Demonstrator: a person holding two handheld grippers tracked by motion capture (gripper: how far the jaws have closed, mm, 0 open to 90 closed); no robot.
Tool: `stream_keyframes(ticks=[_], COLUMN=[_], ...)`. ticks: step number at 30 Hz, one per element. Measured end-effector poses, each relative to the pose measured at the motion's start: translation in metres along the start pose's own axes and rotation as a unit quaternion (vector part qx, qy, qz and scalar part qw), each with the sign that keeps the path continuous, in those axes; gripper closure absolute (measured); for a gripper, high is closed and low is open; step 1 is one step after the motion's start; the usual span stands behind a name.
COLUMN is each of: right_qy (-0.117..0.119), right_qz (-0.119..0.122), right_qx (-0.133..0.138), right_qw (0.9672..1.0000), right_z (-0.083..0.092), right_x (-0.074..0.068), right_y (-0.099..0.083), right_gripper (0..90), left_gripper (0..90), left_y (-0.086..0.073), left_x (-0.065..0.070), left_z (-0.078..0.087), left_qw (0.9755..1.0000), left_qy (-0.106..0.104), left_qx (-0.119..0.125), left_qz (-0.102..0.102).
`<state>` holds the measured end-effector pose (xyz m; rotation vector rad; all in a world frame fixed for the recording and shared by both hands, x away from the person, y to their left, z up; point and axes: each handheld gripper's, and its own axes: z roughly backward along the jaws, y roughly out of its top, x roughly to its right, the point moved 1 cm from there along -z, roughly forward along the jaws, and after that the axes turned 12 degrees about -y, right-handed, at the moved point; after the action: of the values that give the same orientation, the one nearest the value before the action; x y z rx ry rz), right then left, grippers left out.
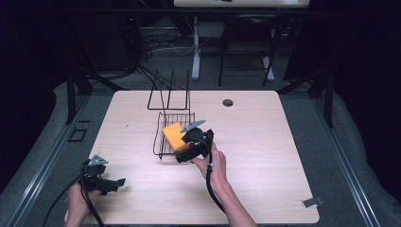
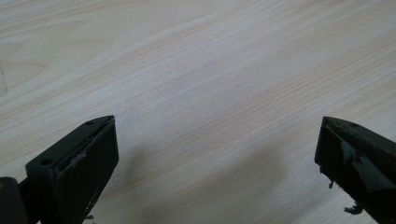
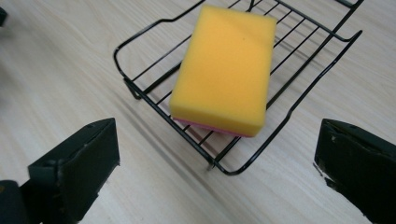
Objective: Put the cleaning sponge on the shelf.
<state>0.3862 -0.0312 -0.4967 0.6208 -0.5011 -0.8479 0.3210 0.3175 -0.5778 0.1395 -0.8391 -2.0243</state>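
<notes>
Item: sponge, yellow with a thin pink underside, lying flat in a black wire rack mid-surface; it covers much of the rack floor, apart from the rim wires. Right gripper: jaws wide, empty, poised just short of the rack's near rim and aimed at the sponge. Left gripper: jaws wide, empty, over bare wood at the surface's near left corner, well apart from the rack. Step, by judgement: either approach to lift the sponge or pull-back after setting it down; cannot tell which. Next move, if a pick: advance over the rim, straddle the sponge's narrow sides, close without snagging wire.
</notes>
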Motion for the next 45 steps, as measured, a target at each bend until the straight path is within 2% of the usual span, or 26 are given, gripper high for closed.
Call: stream_keyframes(ticks=[4, 8, 10, 11, 16, 19, 20, 21, 23, 28, 32, 35, 37, 39, 40, 43, 45], right_qy=[0.0, -0.002, -0.005, -0.005, -0.027, -0.036, -0.045, -0.045, -0.052, -0.065, -0.074, -0.076, -0.079, -0.078, -0.076, -0.081, -0.076], right_qz=[-0.005, -0.006, -0.01, -0.01, -0.006, -0.014, -0.017, -0.017, -0.02, -0.051, -0.081, -0.096, -0.101, -0.11, -0.111, -0.105, -0.112], right_qx=[0.014, 0.009, 0.009, 0.009, -0.006, -0.009, -0.011, -0.011, -0.018, -0.034, -0.047, -0.067, -0.076, -0.074, -0.082, -0.096, -0.096], right_qw=[0.9999, 0.9999, 0.9999, 0.9999, 0.9996, 0.9992, 0.9988, 0.9988, 0.9983, 0.996, 0.9928, 0.9902, 0.9888, 0.9881, 0.9876, 0.9865, 0.9861], right_z=[0.022, 0.034, 0.047, 0.047, 0.068, 0.082, 0.091, 0.091, 0.099, 0.112, 0.117, 0.115, 0.111, 0.106, 0.103, 0.098, 0.098], right_x=[0.008, 0.018, 0.027, 0.027, 0.045, 0.057, 0.064, 0.064, 0.072, 0.093, 0.111, 0.118, 0.12, 0.122, 0.123, 0.126, 0.13], right_y=[-0.011, -0.02, -0.03, -0.03, -0.051, -0.065, -0.076, -0.076, -0.087, -0.12, -0.148, -0.168, -0.179, -0.191, -0.196, -0.205, -0.209], right_gripper=[0.0, 0.0, 0.0, 0.0, 0.0, 0.0, 0.0, 0.0, 0.0, 0.0, 0.0, 0.6, 1.1, 1.6, 1.7, 1.7, 1.7], left_gripper=[0.0, 0.0, 0.0, 0.0, 0.0, 0.0, 0.0, 0.0, 0.0, 0.0, 0.0, 0.0, 0.0, 0.0, 0.0, 0.0, 0.0], left_y=[0.001, 0.0, 0.0, 0.0, 0.0, 0.0, 0.0, 0.0, 0.0, 0.0, -0.001, 0.0, 0.0, -0.001, -0.001, 0.0, 0.0], left_x=[0.001, 0.0, 0.0, 0.0, 0.001, 0.001, 0.002, 0.002, 0.001, 0.001, 0.001, 0.001, 0.002, 0.002, 0.002, 0.002, 0.003], left_z=[0.0, 0.0, 0.001, 0.001, -0.001, 0.0, 0.0, -0.001, -0.001, -0.001, -0.003, -0.004, -0.005, -0.007, -0.007, -0.009, -0.01], left_qw=[1.0, 1.0, 1.0, 1.0, 1.0, 1.0, 1.0, 1.0, 1.0, 1.0, 1.0, 1.0, 1.0, 0.9999, 0.9999, 0.9998, 0.9998], left_qy=[-0.002, -0.001, -0.001, 0.0, 0.002, 0.002, 0.002, 0.003, 0.003, 0.004, 0.005, 0.003, 0.001, 0.002, 0.0, 0.0, 0.0], left_qx=[-0.002, -0.001, -0.001, 0.0, -0.001, -0.003, -0.003, -0.001, -0.005, -0.005, -0.005, -0.008, -0.008, -0.012, -0.016, -0.018, -0.019], left_qz=[0.0, 0.002, 0.001, 0.002, 0.002, -0.001, 0.0, 0.001, 0.0, -0.001, 0.001, -0.002, 0.001, -0.002, -0.007, -0.01, -0.008])
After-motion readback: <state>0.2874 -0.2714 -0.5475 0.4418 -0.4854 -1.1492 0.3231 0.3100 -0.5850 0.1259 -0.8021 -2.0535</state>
